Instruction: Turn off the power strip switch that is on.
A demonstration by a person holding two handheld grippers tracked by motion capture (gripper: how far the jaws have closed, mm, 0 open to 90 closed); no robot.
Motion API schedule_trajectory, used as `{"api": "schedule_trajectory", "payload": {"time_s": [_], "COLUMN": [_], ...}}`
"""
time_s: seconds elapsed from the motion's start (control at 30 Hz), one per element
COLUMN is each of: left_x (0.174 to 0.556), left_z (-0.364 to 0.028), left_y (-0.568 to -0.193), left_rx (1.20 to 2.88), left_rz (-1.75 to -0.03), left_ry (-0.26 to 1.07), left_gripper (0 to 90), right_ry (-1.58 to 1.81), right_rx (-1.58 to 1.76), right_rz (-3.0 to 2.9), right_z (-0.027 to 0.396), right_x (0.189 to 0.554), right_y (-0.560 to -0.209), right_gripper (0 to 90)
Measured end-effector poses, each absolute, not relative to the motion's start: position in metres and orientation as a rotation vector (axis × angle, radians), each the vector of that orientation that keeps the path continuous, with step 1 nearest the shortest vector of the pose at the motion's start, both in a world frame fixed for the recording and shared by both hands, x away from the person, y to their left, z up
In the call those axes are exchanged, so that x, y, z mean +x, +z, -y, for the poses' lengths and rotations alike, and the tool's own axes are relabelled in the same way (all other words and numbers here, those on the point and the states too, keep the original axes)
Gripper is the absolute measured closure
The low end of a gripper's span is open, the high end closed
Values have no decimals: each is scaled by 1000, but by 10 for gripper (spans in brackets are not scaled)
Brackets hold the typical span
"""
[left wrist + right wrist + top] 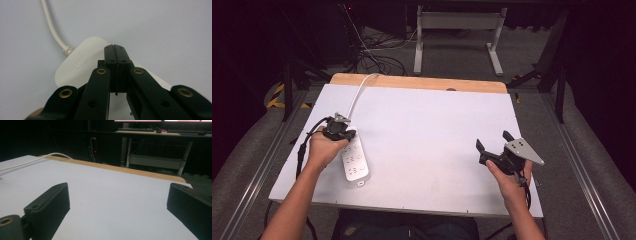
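White worktop (437, 145): power strip (355, 159) lay near left edge, directly under my left gripper (115, 53), jaws pressed together. My right gripper (493, 140) spread wide near right edge.

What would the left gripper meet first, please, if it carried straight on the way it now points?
Most likely the white power strip: the left gripper, jaws closed, points down at the strip's cable end. Whether it already touches is unclear.

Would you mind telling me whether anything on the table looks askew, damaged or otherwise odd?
Nothing stands out. The white power strip lies flat and looks intact, its cord trailing off the table's far edge. The left tool is shut above it; the right tool is open.
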State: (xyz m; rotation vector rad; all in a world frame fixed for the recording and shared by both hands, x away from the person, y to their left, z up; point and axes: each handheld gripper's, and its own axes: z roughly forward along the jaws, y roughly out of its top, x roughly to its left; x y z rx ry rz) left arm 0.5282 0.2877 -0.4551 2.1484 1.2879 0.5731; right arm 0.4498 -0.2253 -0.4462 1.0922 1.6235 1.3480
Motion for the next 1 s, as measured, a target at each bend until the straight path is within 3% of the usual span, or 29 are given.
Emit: {"api": "schedule_trajectory", "payload": {"time_s": [1.0], "left_x": [531], "left_z": [-292], "left_y": [-455], "left_rx": [2122], "left_rz": [-1304], "left_ry": [522], "left_gripper": [900], "right_ry": [1344], "right_rx": [1098], "right_rz": [-1628], "right_z": [225], "right_x": [450], "right_y": [-447], "right_gripper": [52]}}
